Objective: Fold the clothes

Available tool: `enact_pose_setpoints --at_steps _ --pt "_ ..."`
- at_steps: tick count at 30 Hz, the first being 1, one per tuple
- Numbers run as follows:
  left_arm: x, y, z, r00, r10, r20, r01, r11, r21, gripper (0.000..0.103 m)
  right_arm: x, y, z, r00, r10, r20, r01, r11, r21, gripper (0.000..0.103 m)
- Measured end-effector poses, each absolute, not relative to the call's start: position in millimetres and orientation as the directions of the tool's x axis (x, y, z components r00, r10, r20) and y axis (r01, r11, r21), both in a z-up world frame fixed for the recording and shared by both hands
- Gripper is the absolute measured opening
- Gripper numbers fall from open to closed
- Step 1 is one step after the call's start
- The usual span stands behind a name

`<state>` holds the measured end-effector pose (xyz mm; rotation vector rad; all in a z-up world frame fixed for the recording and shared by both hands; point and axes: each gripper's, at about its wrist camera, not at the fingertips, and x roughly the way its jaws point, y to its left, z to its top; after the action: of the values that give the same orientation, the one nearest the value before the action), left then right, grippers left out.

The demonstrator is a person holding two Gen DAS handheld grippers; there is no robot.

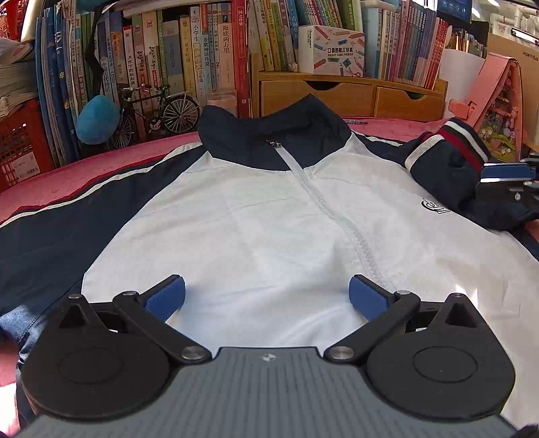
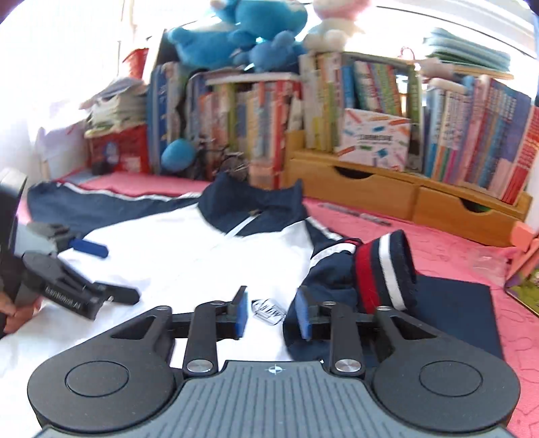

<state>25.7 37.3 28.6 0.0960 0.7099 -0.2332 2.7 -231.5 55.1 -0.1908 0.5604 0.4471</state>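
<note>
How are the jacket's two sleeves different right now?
The sleeve by the left gripper lies stretched out flat on the pink cover; call it the flat sleeve. The folded sleeve by the right gripper is bunched up over the white front. The folded sleeve's striped cuff stands up in plain sight; the flat sleeve's cuff is out of view. Both are navy with a white stripe, on one jacket.

Far ahead of me stand books [image 1: 188, 57] over wooden drawers [image 1: 350, 96]. A toy bicycle [image 1: 158, 113] sits far left. Blue plush [image 2: 235, 30] tops the books.
</note>
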Motion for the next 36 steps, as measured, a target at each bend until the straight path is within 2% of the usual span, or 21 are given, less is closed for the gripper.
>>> enact_pose_setpoints --at_steps 1,3,5,7,13,16,18,22,25,29,32,36 --pt "25.6 37.2 28.6 0.734 -0.179 -0.655 0.244 0.970 0.009 0.103 -2.0 -225.6 52.0 0.748 0.362 -0.557 -0.468 0.882 -0.056 0.077" --pt "25.5 36.3 28.7 0.734 -0.178 -0.655 0.243 0.970 0.009 0.103 -6.8 -223.3 49.3 0.730 0.377 -0.569 -0.480 0.877 -0.035 0.078" --pt "25.5 36.2 28.8 0.735 -0.178 -0.655 0.243 0.970 0.009 0.103 -12.8 -227.8 47.6 0.731 0.364 -0.577 -0.457 0.890 -0.018 0.092" --pt "25.0 36.0 28.9 0.735 -0.178 -0.655 0.244 0.970 0.011 0.103 -17.3 -237.5 44.4 0.742 0.346 -0.574 -0.420 0.907 0.004 0.098" --pt "25.1 35.6 29.1 0.736 -0.177 -0.654 0.244 0.970 0.012 0.103 -24.2 -259.3 26.2 0.721 0.317 -0.617 -0.338 0.937 0.087 0.103" --pt "25.2 35.1 29.0 0.736 -0.176 -0.654 0.242 0.970 0.013 0.103 -28.8 -258.5 16.4 0.717 0.226 -0.659 -0.316 0.949 -0.018 0.103" --pt "24.0 35.8 29.1 0.737 -0.175 -0.653 0.240 0.971 0.011 0.103 -34.2 -270.3 16.0 0.754 0.174 -0.634 -0.288 0.954 -0.080 0.103" --pt "6.7 55.5 30.0 0.744 -0.153 -0.650 0.223 0.974 0.026 0.103 -29.5 -331.6 25.3 0.763 -0.110 -0.637 0.068 0.994 -0.090 0.103" --pt "-22.0 87.3 31.5 0.745 -0.111 -0.658 0.175 0.984 0.032 0.103 -60.3 -358.7 35.0 0.786 -0.122 -0.606 0.122 0.992 -0.041 0.103" --pt "-68.4 127.8 32.2 0.759 -0.098 -0.644 0.132 0.991 0.006 0.103 -80.5 -330.0 32.8 0.797 0.006 -0.604 -0.040 0.998 -0.043 0.103" --pt "-89.9 136.6 35.3 0.768 -0.051 -0.639 0.091 0.995 0.031 0.103 -94.7 -306.7 30.6 0.789 0.108 -0.604 -0.168 0.985 -0.044 0.103" --pt "-108.6 151.8 33.0 0.783 -0.054 -0.619 0.071 0.997 0.002 0.103 -113.5 -275.7 27.7 0.759 0.240 -0.605 -0.334 0.941 -0.046 0.102"
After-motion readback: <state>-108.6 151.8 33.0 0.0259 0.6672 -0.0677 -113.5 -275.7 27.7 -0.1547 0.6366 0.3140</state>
